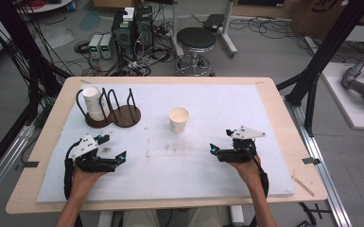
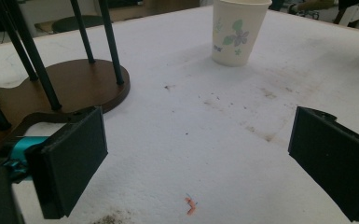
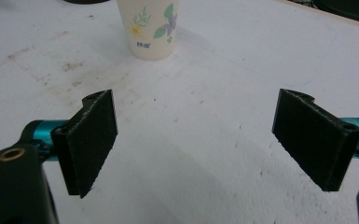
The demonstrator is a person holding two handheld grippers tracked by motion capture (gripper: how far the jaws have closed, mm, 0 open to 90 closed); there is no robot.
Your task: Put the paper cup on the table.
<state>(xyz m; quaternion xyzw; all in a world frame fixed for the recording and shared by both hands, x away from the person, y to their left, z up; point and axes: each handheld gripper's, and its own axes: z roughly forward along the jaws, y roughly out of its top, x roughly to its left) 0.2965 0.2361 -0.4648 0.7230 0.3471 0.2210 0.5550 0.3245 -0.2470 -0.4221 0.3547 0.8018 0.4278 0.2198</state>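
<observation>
Right gripper view: flower-printed paper cup, small print unreadable, beyond wide-open empty right hand-held gripper.

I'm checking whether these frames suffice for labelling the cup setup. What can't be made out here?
- Lone paper cup: its rim is cut off by the top edge in the right gripper view; any contents too small to tell from the high view.
- Cups in the wire rack: their count is unclear, since they overlap and are small in the high view.
- Rack posts: tops cut off in the left gripper view.
- Orange scrap: too small to identify.
</observation>
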